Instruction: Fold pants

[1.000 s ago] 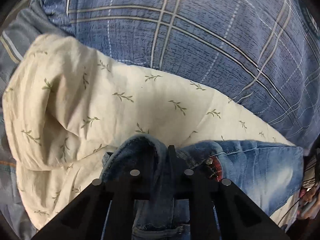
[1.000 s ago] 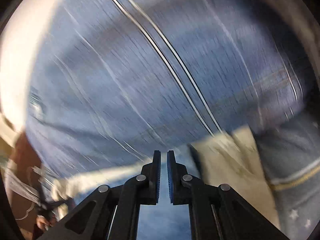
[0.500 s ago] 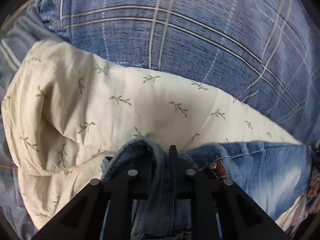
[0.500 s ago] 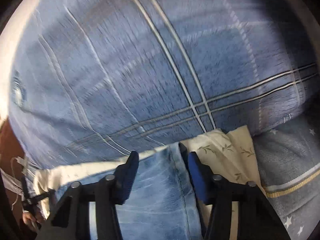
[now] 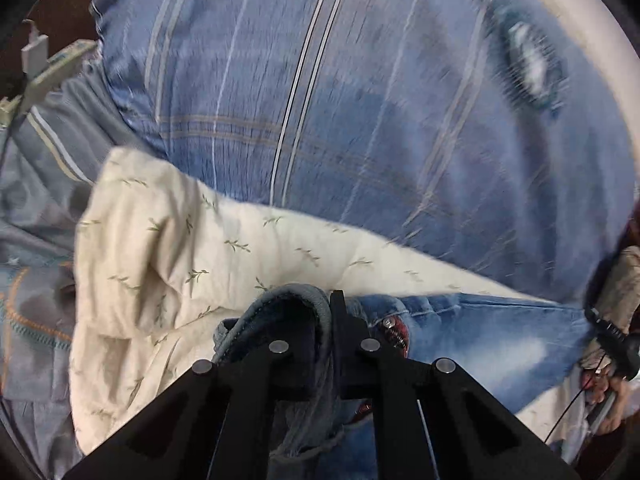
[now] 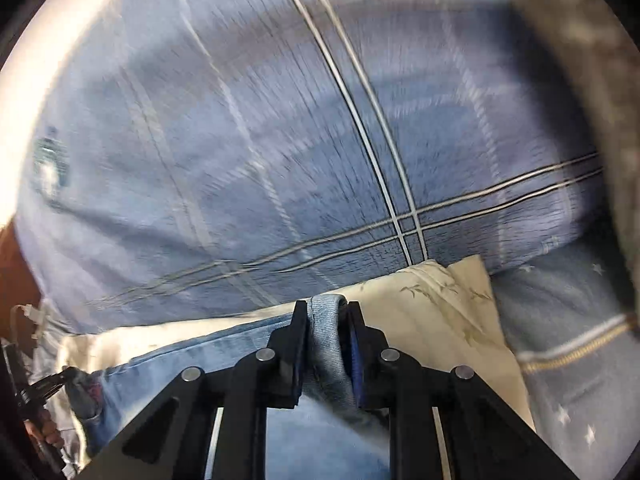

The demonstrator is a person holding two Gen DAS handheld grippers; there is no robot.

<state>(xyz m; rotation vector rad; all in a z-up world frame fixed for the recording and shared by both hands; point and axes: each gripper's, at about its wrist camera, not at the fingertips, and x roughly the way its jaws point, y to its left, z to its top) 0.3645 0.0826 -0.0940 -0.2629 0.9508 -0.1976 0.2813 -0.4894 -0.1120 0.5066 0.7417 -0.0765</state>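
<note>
The pants are light blue jeans lying on a cream cloth with a leaf print. My left gripper is shut on a bunched fold of the jeans' waistband; a metal button and red lining show beside its right finger. In the right wrist view the jeans stretch away to the left, and my right gripper is shut on their folded edge, with denim pinched between the blue pads.
A large blue plaid bedcover fills the background in both views. Grey star-print bedding lies to the right. The other hand and its gripper show at the right edge. Cables hang at the far left.
My right gripper, open around the jeans' edge half a second ago, has shut on it. The left gripper keeps its hold on the waistband, and both views have swung.
</note>
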